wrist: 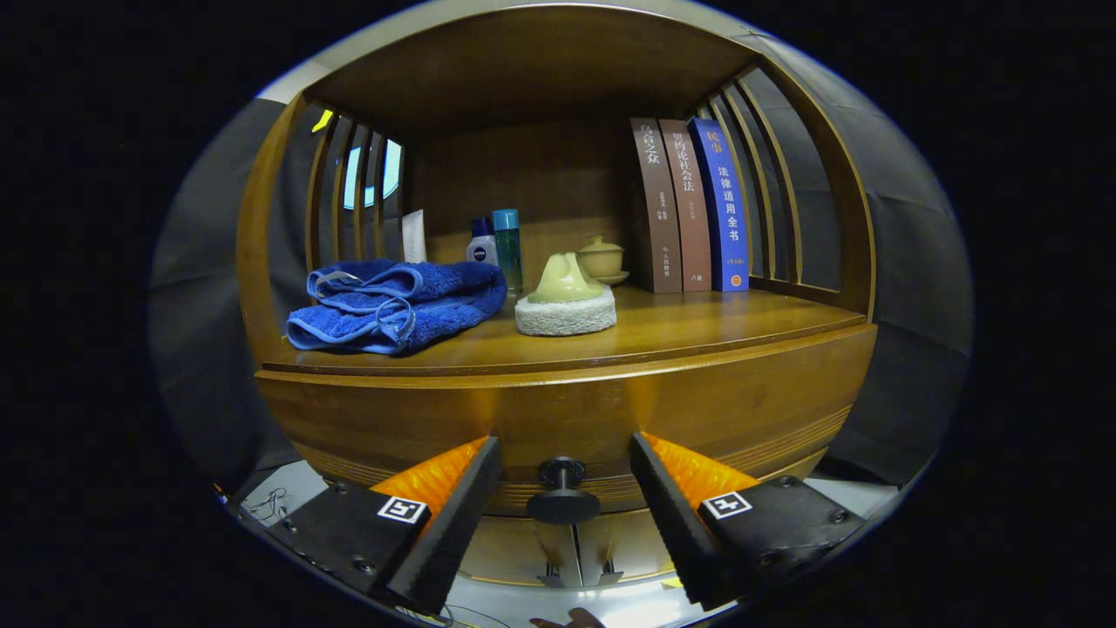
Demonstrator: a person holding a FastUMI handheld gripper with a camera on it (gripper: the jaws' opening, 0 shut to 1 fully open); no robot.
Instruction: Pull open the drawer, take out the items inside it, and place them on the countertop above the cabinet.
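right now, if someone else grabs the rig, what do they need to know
Gripper: open, fingers either side of the drawer knob, not pressing on it.
Drawer: looks shut; what is inside is hidden.
Countertop: already holds a blue towel, a sponge, two bottles, a lidded cup and three books.
Done: gripper lined up on the knob.
Left: close on the knob, pull the drawer open, lift out the items, set them on the countertop, probably on the bare part in front of the books.
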